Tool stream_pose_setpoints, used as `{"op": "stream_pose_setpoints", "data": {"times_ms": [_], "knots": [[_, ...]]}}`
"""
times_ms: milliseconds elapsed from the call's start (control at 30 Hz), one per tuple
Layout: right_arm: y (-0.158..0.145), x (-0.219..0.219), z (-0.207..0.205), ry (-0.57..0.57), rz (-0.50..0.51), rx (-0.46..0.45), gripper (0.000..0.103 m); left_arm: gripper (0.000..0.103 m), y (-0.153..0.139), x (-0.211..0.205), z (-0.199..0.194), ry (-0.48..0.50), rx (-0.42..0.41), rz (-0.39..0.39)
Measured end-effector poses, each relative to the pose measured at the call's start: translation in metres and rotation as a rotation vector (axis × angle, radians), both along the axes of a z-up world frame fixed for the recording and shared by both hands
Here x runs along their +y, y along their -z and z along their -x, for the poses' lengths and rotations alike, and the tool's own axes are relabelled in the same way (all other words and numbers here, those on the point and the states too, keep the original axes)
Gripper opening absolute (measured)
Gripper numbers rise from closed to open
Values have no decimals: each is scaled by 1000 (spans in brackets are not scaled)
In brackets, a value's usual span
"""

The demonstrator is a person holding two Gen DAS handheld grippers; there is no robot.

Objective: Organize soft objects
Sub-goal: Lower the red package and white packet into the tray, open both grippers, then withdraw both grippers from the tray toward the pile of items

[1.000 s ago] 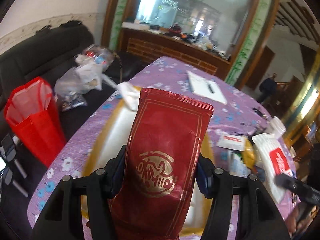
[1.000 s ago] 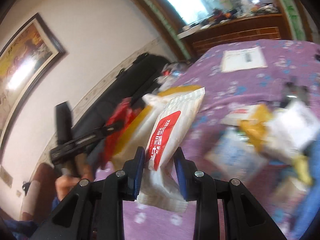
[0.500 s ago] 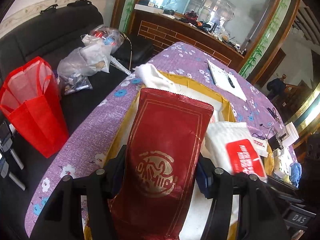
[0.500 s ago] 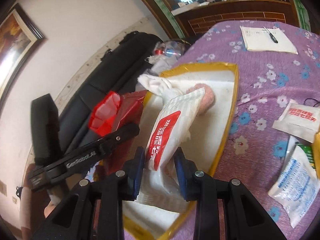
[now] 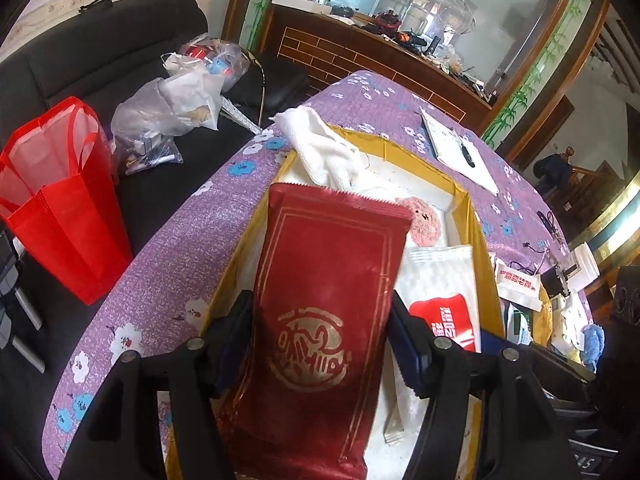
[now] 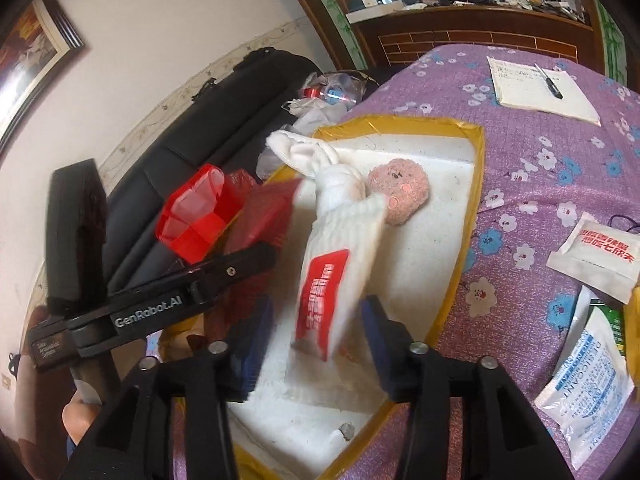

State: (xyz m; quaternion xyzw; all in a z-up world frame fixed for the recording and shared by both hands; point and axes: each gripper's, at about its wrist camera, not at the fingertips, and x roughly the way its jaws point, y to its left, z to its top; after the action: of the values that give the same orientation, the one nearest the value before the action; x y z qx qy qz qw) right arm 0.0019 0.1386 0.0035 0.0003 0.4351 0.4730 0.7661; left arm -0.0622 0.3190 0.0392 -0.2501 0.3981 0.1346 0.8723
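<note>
Moved since a second ago: both grippers are now hanging over the yellow-edged tray, where earlier the right view was sweeping blurred across the packets on the purple cloth.
Left gripper: jaws are opening; the red pouch is still standing between the pads at centre frame, and a sliver of gap is showing at the right pad, so the grip is letting go.
Right gripper: jaws are opening and standing clearly wider than the white pack; the pack, with its red label, is blurring and dropping free at mid frame, no pad touching it.
White pack, left view: it is lying on the tray floor at right of centre, just beside the red pouch.
Already in tray: a white towel is draping over the far left corner, and a pink plush ball is resting near it, upper middle of the right view.
Being placed: the two packs, both over the tray's near half.
Left outside: a white sachet and a blue-printed packet are lying on the flowered tablecloth at the right edge; a blue fuzzy item is showing at far right of the left view.
Progress: roughly halfway by my judgement, with several soft items waiting.
Not part of it: a notepad is sitting at upper right.
</note>
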Motion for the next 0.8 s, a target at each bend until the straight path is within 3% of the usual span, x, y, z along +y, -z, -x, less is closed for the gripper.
{"op": "stream_pose_setpoints", "data": {"times_ms": [167, 433, 667, 800], "knots": [[-15, -18, 14, -14, -34, -38, 55, 74, -13, -4, 10, -7, -54, -11], [-35, -81, 26, 12, -110, -63, 60, 77, -35, -20, 24, -15, -110, -31], [-42, -138, 22, 56, -143, -91, 61, 78, -52, -72, 22, 64, -138, -67], [-51, -171, 20, 92, -157, -127, 69, 79, -58, -110, 16, 141, -150, -88]]}}
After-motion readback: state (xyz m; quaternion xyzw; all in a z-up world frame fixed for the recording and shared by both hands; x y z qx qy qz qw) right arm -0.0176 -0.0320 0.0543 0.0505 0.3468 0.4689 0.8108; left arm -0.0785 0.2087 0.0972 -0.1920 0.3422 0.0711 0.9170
